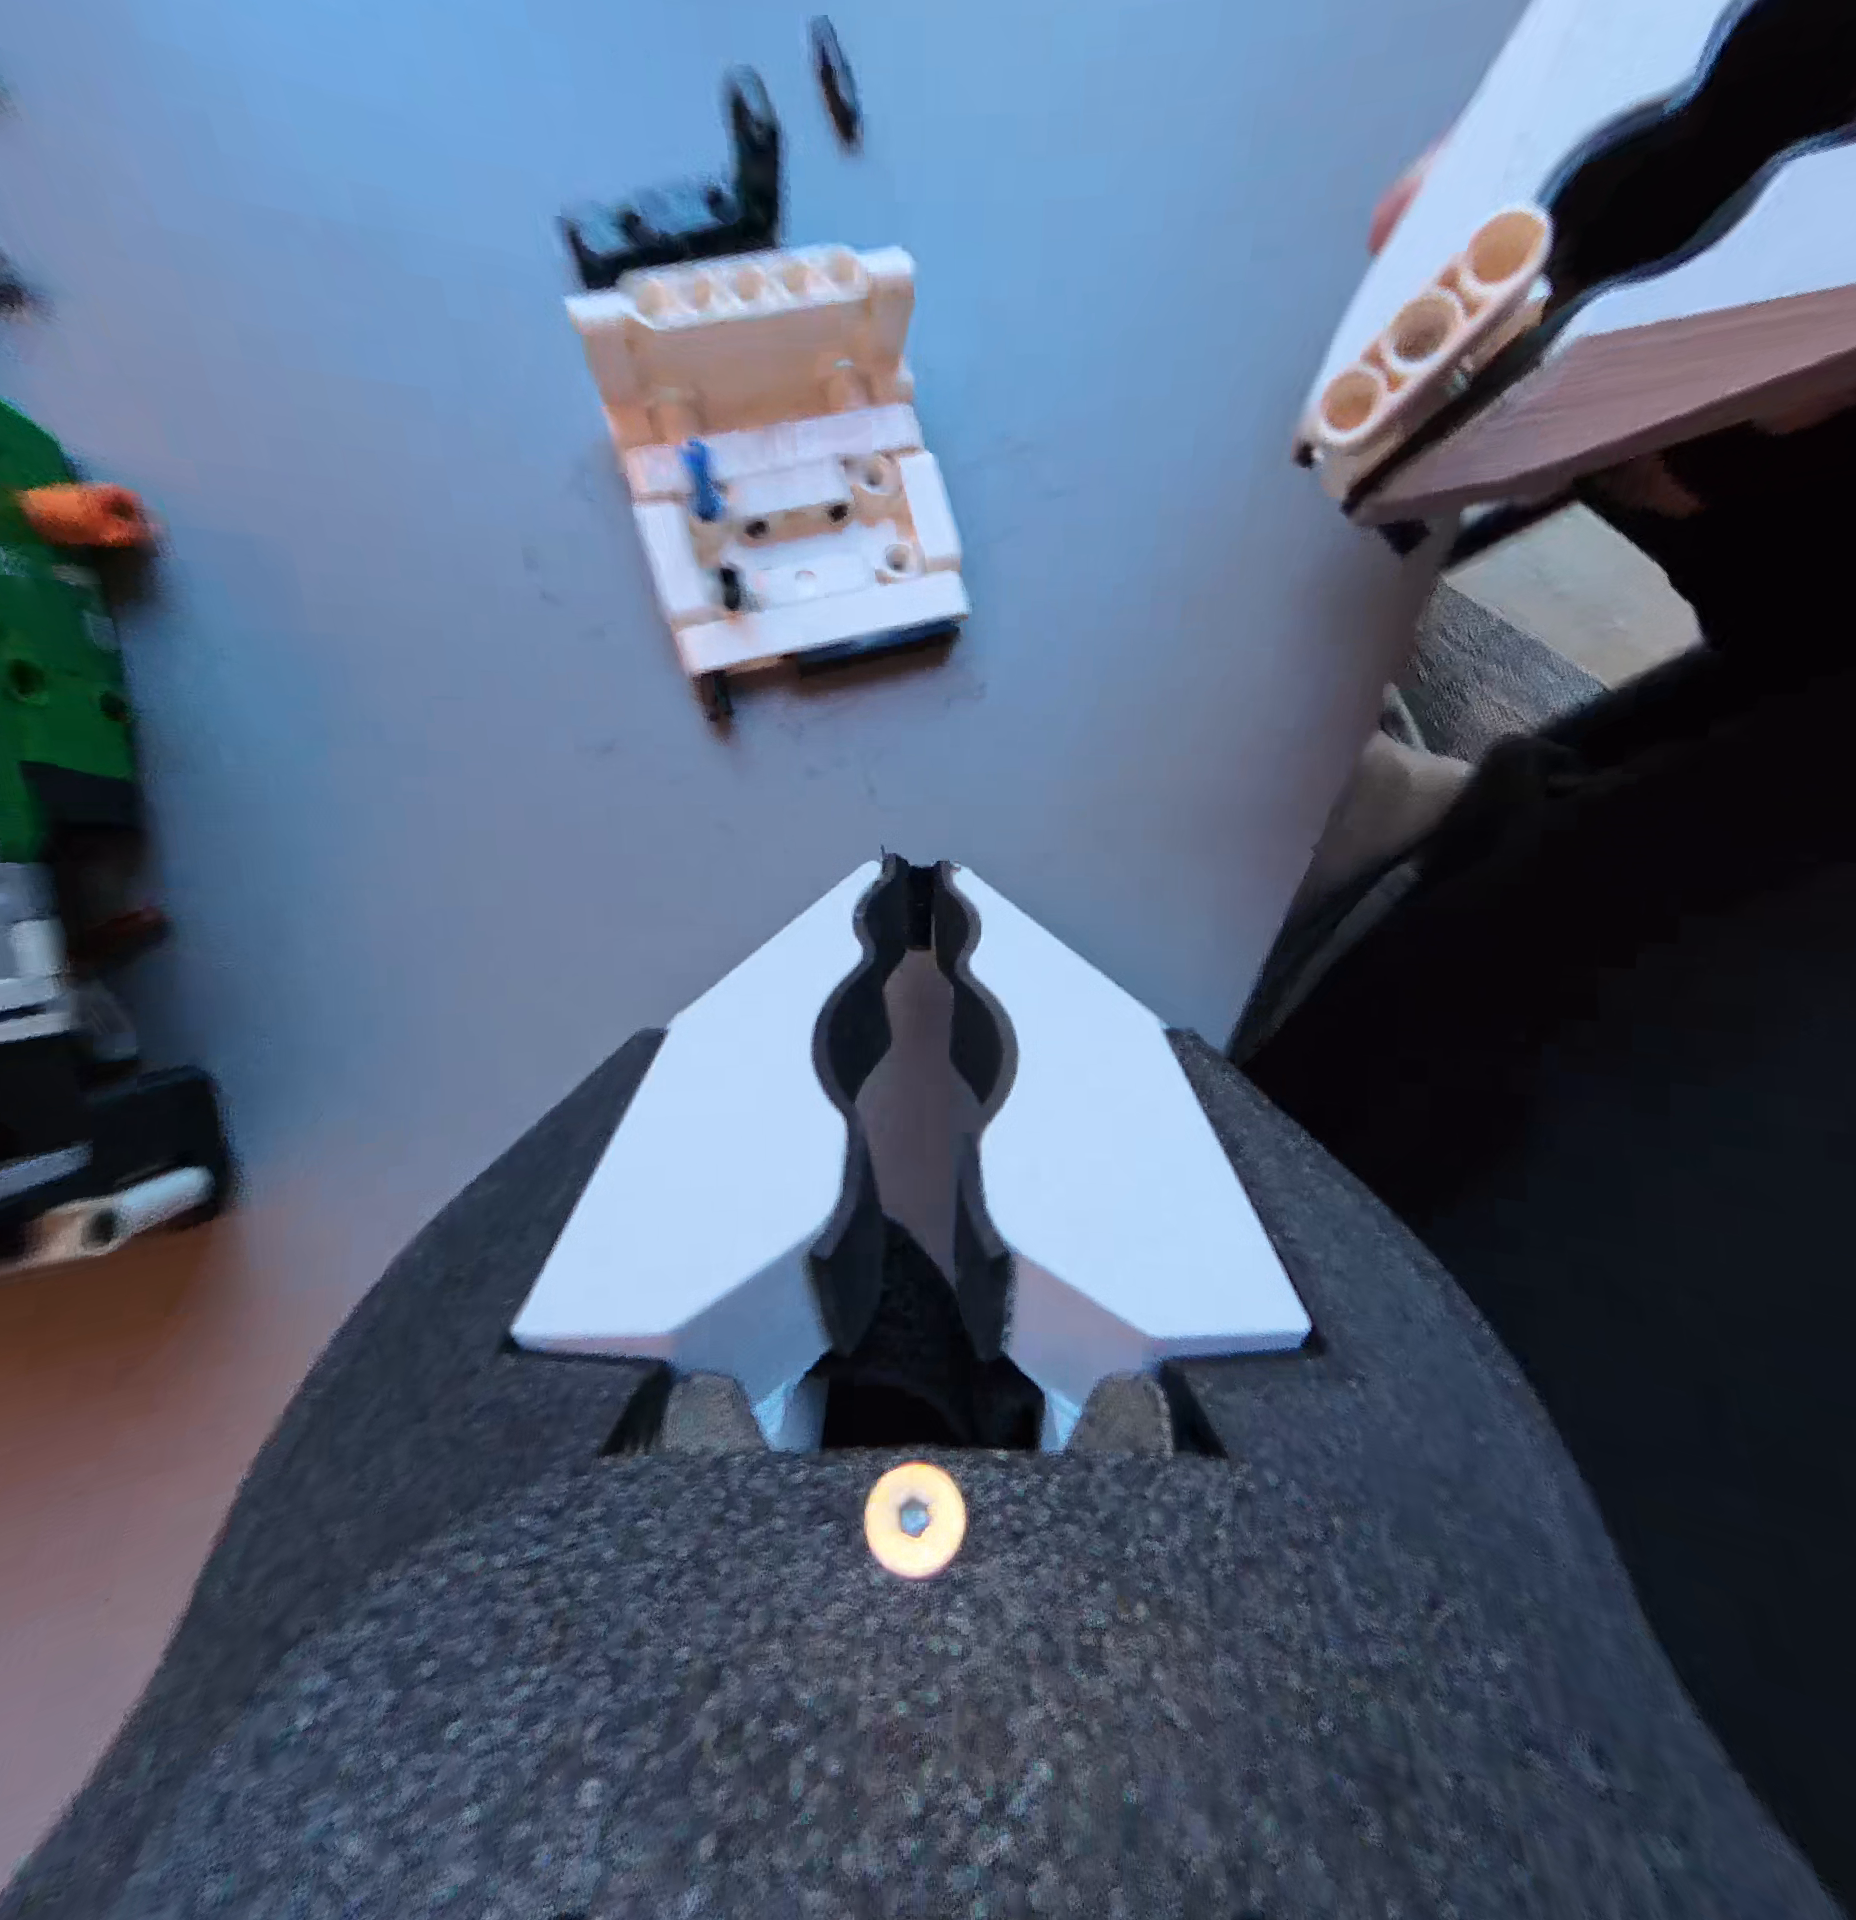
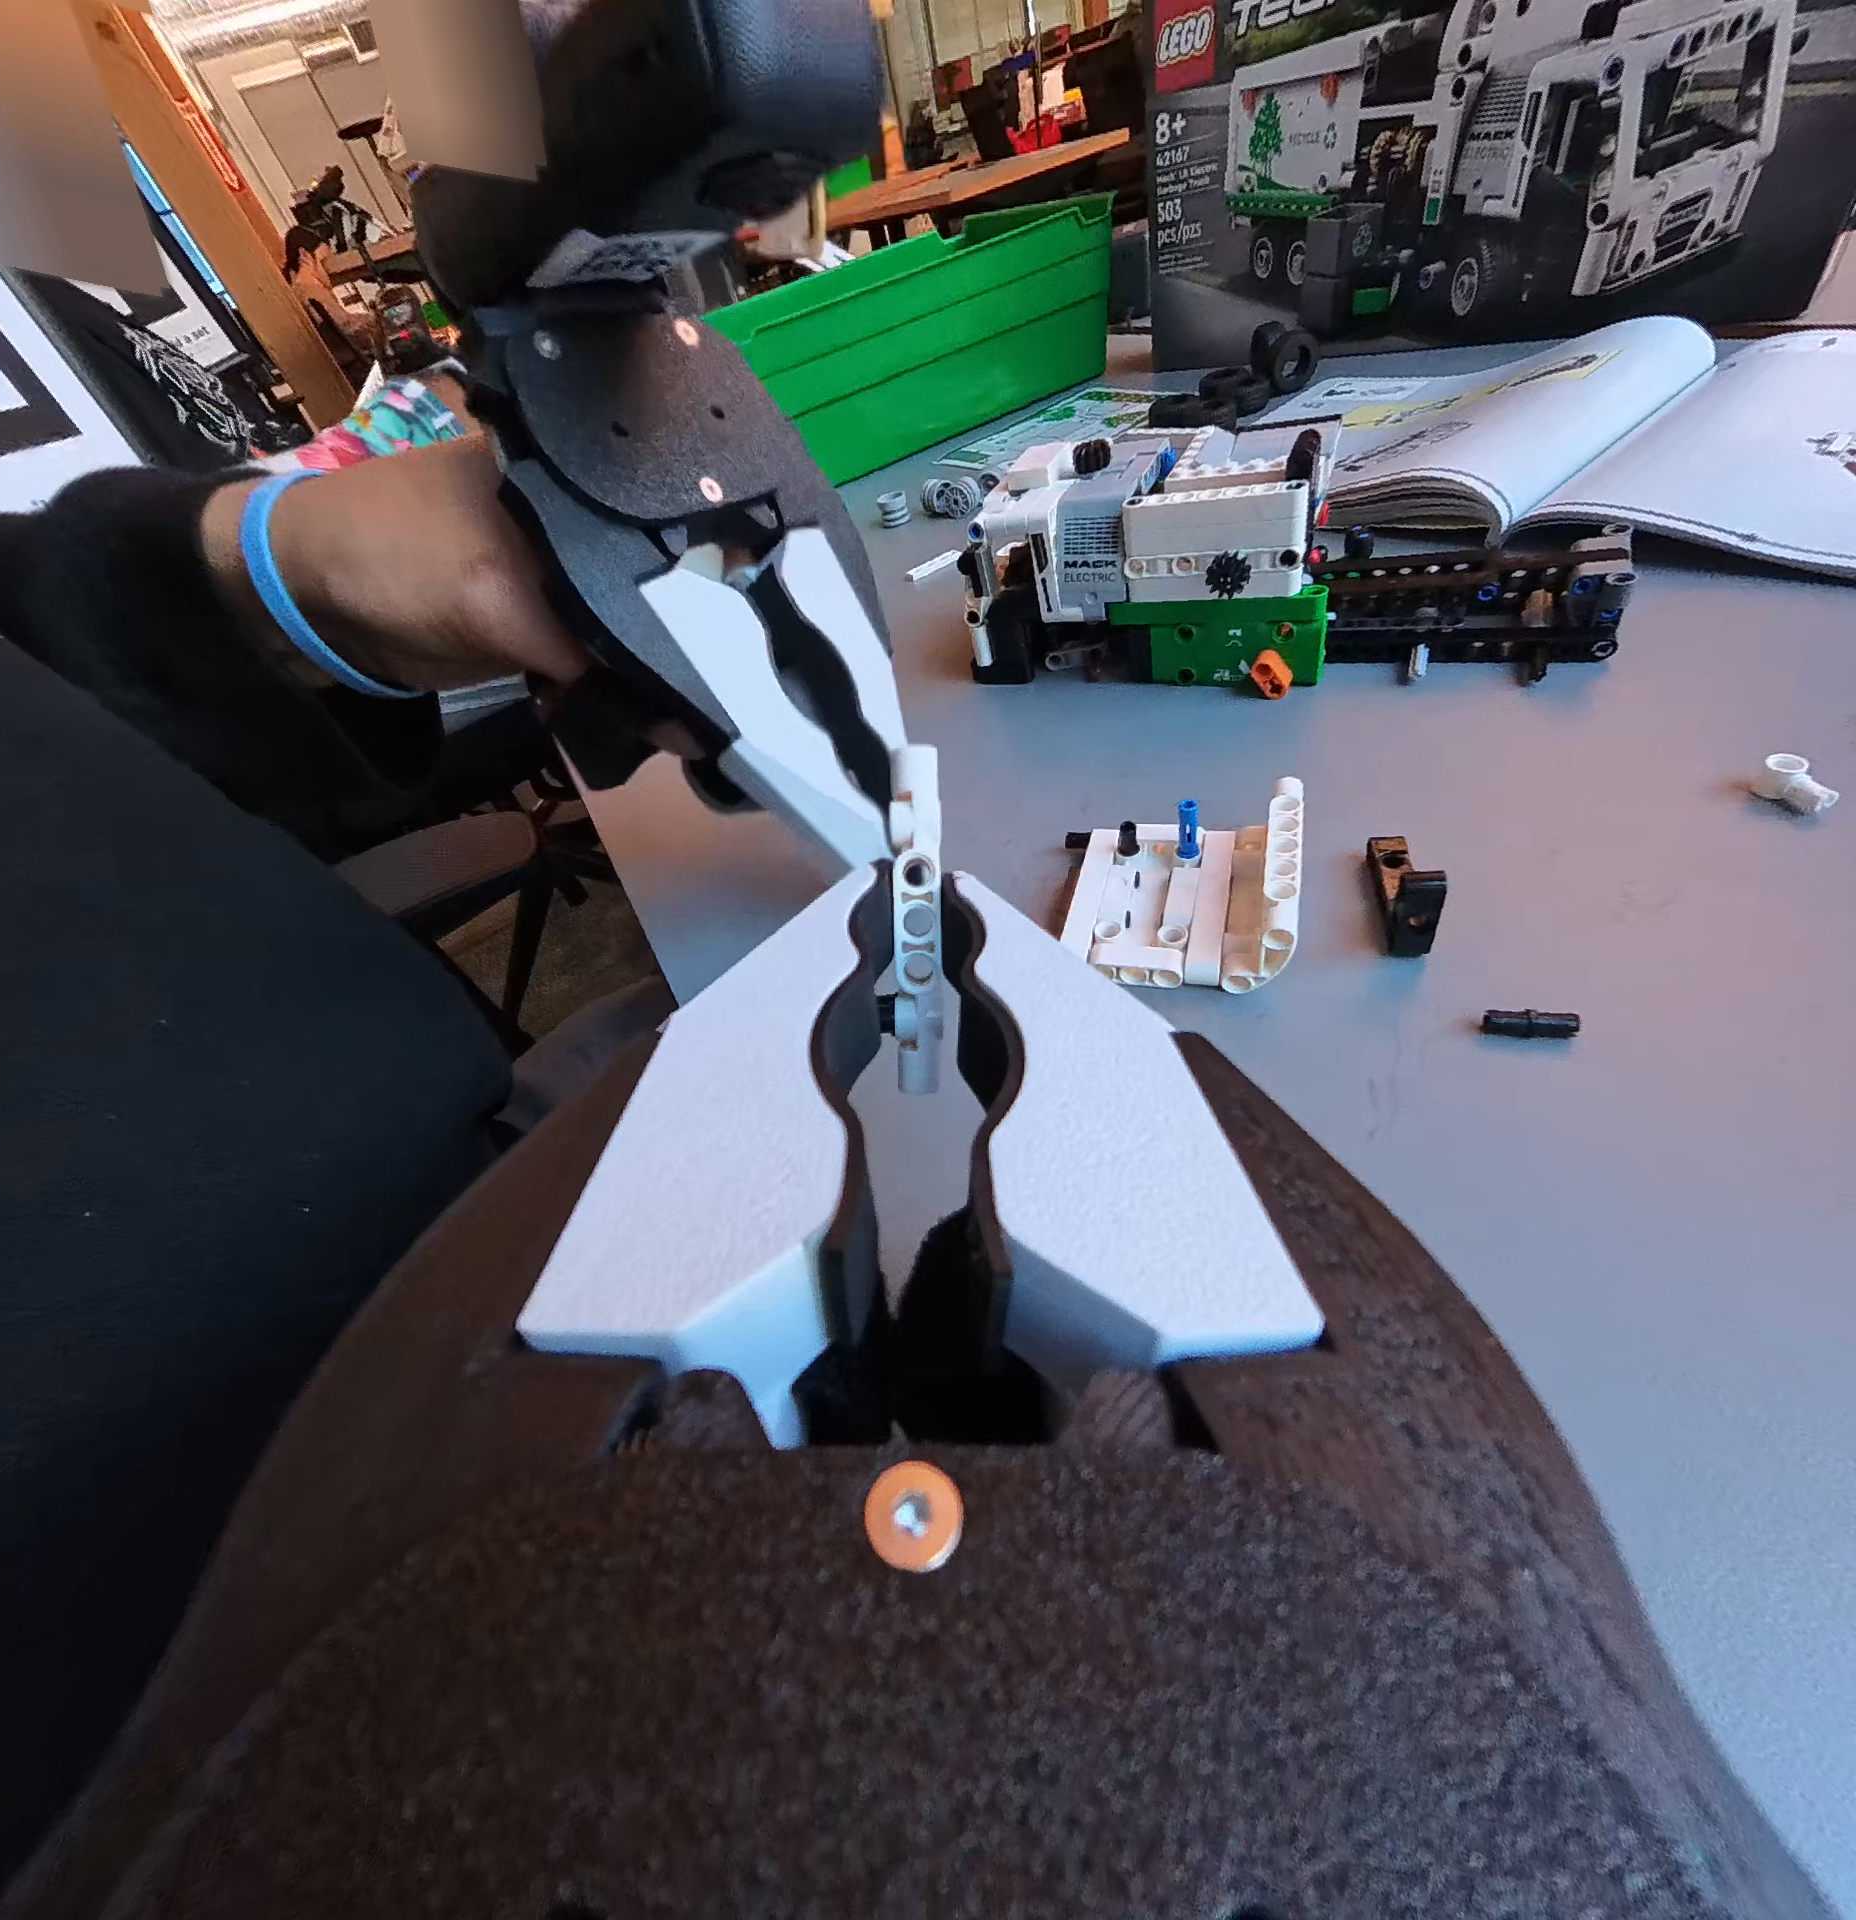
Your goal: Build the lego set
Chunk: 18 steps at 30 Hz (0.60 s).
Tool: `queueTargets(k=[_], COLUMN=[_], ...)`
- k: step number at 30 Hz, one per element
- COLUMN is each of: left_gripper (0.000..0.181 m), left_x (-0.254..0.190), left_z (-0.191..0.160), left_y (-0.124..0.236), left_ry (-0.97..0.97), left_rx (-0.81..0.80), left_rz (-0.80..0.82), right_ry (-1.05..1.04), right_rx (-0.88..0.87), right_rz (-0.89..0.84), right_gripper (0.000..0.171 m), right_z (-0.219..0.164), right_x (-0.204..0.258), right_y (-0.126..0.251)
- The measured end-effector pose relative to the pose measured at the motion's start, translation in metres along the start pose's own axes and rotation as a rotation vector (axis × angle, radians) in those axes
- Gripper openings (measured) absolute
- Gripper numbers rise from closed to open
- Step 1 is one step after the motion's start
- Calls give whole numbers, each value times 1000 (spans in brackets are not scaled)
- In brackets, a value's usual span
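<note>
My right gripper [image 2: 916, 883] is shut on a light grey and white holed beam [image 2: 919, 987], held upright above the table's near edge. The beam sticks out past the fingertips and also shows in the left wrist view [image 1: 1423, 332]. My left gripper [image 1: 916, 868] is shut on a small black piece [image 1: 916, 914] and hovers over the grey table [image 1: 332, 416]. In the right wrist view its tips [image 2: 893, 810] sit just beside the beam's top end. A white sub-assembly [image 1: 789, 457] with a blue pin lies flat on the table ahead [image 2: 1184, 914].
A black bracket [image 2: 1407, 894], a black pin [image 2: 1530, 1023] and a white connector [image 2: 1791, 795] lie loose. The part-built truck [image 2: 1142, 561], open instruction booklet [image 2: 1526, 436], set box [image 2: 1526, 156], tyres [image 2: 1256, 379] and green bin [image 2: 924, 322] stand farther back. Tip to tip, the grippers are about 9 cm apart.
</note>
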<state>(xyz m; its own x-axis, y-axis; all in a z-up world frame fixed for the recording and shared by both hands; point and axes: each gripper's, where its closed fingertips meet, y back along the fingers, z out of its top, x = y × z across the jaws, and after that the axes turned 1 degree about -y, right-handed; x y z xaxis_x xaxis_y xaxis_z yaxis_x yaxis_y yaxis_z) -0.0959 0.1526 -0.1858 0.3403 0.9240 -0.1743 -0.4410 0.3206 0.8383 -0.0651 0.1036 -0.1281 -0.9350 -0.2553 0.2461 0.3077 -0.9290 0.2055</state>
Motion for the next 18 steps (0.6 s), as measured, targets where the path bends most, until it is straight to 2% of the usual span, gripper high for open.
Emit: queueTargets(k=[1, 5, 7, 12, 15, 18], left_gripper=[3, 4, 4, 4, 3, 3], left_x=[8, 36, 52, 76, 88, 82], left_z=[4, 21, 18, -11, -28, -23], left_y=[5, 43, 63, 95, 110, 126], left_ry=[-4, 62, 106, 182, 289, 441], left_rx=[-54, -412, -566, -728, -738, -863], left_rz=[36, 116, 170, 202, 207, 59], right_ry=[1, 1, -1, 9, 13, 14], right_rx=[1, 2, 4, 12, 13, 13], right_rz=[-1, -4, -5, -8, -10, -8], right_gripper=[7, 7, 7, 7, 7, 7], right_z=[0, 0, 0, -2, -3, -3], right_x=[0, -1, -1, 0, 0, 1], right_y=[0, 0, -1, -1, -1, -1])
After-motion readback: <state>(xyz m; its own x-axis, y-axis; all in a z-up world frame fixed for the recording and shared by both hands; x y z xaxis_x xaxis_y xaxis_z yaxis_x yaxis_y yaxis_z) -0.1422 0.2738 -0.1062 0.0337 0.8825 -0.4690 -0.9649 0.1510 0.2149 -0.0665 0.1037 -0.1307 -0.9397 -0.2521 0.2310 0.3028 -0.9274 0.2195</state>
